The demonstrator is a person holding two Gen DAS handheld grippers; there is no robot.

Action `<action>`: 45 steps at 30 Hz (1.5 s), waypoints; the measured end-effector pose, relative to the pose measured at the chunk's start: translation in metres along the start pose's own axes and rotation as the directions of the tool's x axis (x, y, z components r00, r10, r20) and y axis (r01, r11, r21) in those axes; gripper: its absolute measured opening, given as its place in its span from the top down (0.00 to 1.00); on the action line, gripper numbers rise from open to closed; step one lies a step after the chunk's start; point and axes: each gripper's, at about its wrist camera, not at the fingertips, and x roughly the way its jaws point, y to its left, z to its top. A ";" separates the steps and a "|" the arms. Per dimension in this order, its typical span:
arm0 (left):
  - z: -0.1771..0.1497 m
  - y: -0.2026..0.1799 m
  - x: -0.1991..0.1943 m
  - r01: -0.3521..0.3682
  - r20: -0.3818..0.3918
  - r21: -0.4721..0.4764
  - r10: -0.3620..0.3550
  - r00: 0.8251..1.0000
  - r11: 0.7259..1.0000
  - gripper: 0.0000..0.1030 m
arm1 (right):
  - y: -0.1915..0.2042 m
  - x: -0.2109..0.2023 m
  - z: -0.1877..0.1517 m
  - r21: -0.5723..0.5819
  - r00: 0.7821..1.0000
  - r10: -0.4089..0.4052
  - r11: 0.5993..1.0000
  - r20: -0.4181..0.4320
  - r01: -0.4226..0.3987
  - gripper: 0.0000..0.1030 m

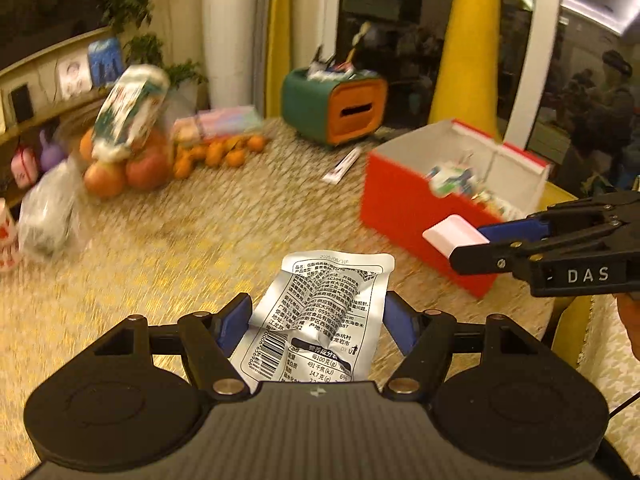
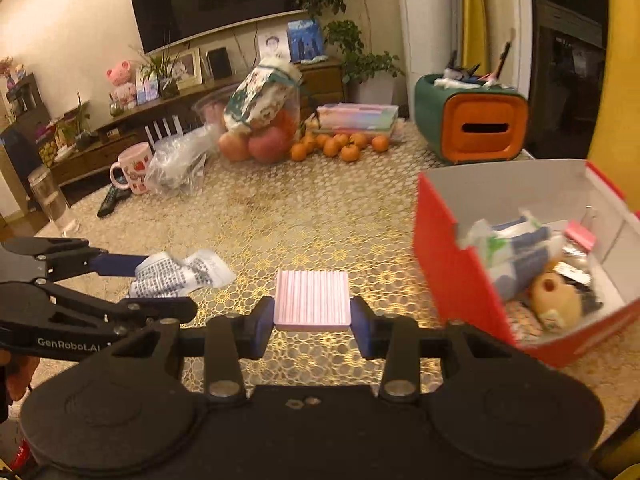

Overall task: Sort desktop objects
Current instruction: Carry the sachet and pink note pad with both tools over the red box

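My left gripper (image 1: 318,314) is shut on a crumpled silver snack packet (image 1: 320,312) and holds it above the table; it also shows in the right wrist view (image 2: 180,276). My right gripper (image 2: 312,316) is shut on a pink striped pad (image 2: 312,300), held above the table left of the red box (image 2: 452,264). In the left wrist view the right gripper (image 1: 464,246) holds the pad (image 1: 450,234) in front of the red box (image 1: 400,208). The box is open and holds several items, including a plush toy (image 2: 554,294).
A green and orange organiser (image 2: 472,124) stands behind the box. Tangerines (image 2: 340,146), apples (image 2: 256,144), a stack of pastel booklets (image 2: 356,116), a plastic bag (image 2: 180,166), a pink mug (image 2: 134,168), a remote (image 2: 110,200) and a glass (image 2: 50,200) lie at the back and left. A white tube (image 1: 342,166) lies near the organiser.
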 end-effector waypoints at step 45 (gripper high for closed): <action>0.138 -0.194 0.144 0.163 -0.023 0.251 -0.162 0.987 0.954 0.31 | -0.232 -0.015 0.029 0.149 0.946 -0.322 0.939 0.050 0.311 0.61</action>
